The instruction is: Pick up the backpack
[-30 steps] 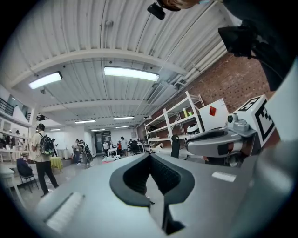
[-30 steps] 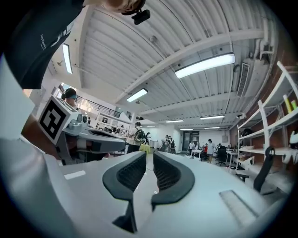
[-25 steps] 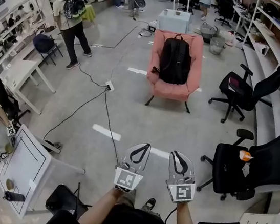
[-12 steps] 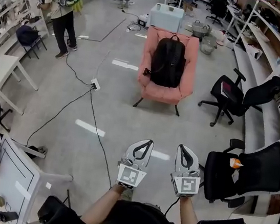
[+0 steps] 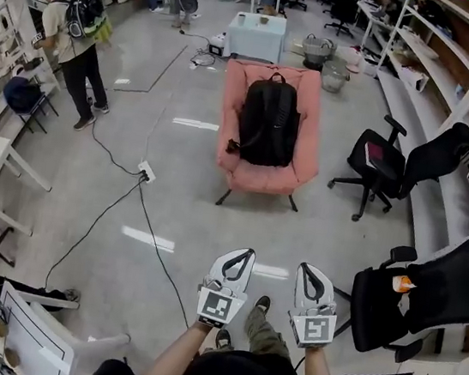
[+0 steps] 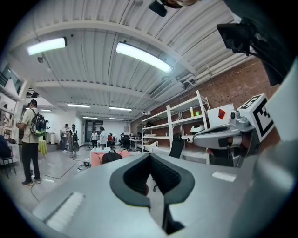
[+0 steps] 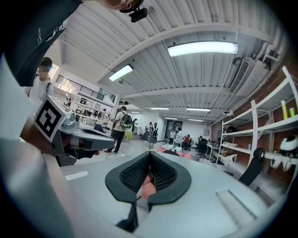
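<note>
A black backpack [image 5: 269,121] leans upright against the back of a pink armchair [image 5: 261,170] across the floor, well ahead of both grippers. In the left gripper view the backpack [image 6: 111,157] shows small and far off on that chair. My left gripper [image 5: 245,253] and right gripper [image 5: 309,269] are held side by side low in the head view, both shut and empty, pointing level toward the chair. The right gripper view shows the pink armchair [image 7: 170,152] beyond the closed jaws.
Black office chairs [image 5: 399,158] stand at the right, one close by [image 5: 428,292]. A cable and power strip [image 5: 144,171] run across the floor at the left. A person with a backpack [image 5: 73,40] stands far left. White shelving [image 5: 458,75] lines the right wall; a white table [image 5: 40,337] sits lower left.
I have walked toward the armchair, so it and the backpack sit nearer and lower in the head view. The right gripper's jaws closed from slightly apart.
</note>
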Demonstrator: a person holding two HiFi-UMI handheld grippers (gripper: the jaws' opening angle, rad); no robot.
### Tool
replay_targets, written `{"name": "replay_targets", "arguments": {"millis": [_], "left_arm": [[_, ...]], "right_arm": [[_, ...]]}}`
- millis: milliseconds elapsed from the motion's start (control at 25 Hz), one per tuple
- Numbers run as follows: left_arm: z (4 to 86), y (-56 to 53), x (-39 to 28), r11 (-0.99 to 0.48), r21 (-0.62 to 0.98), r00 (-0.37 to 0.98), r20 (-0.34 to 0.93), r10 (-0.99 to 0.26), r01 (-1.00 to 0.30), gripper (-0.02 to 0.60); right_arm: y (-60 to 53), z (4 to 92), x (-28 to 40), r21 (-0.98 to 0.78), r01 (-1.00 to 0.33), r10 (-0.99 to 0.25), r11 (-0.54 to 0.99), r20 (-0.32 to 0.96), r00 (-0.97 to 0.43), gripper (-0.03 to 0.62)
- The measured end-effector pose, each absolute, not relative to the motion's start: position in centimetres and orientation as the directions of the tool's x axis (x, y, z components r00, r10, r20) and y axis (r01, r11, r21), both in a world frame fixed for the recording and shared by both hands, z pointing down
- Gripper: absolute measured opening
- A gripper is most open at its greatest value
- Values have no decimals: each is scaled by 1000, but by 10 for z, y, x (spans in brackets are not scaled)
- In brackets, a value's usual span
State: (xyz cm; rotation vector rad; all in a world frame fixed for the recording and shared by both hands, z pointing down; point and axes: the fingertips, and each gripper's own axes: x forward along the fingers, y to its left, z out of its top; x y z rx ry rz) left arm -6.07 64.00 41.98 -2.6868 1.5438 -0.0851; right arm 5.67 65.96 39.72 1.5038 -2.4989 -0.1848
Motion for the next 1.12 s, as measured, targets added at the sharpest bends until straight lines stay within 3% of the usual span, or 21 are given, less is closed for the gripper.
{"name": "replay_targets", "arguments": {"millis": [280, 520, 800, 1120], "left_arm": [[438, 518, -37, -489, -53, 480, 124, -868, -871, 0], [405, 397, -17, -484, -145, 478, 78, -875, -863, 0], [417, 317, -34, -432, -143, 420, 111, -901, -890, 0], [457, 209, -73, -448, -43, 442, 106, -891, -893, 0]], "right_arm": [[526, 424, 72, 170, -860, -876, 481, 120, -466, 14], [397, 404, 78, 99, -847, -853, 522, 54, -519, 12], [286, 414, 68, 45, -819, -820, 573, 35, -572, 13], [198, 463, 39, 56, -794, -792, 606, 131, -596, 14]]}}
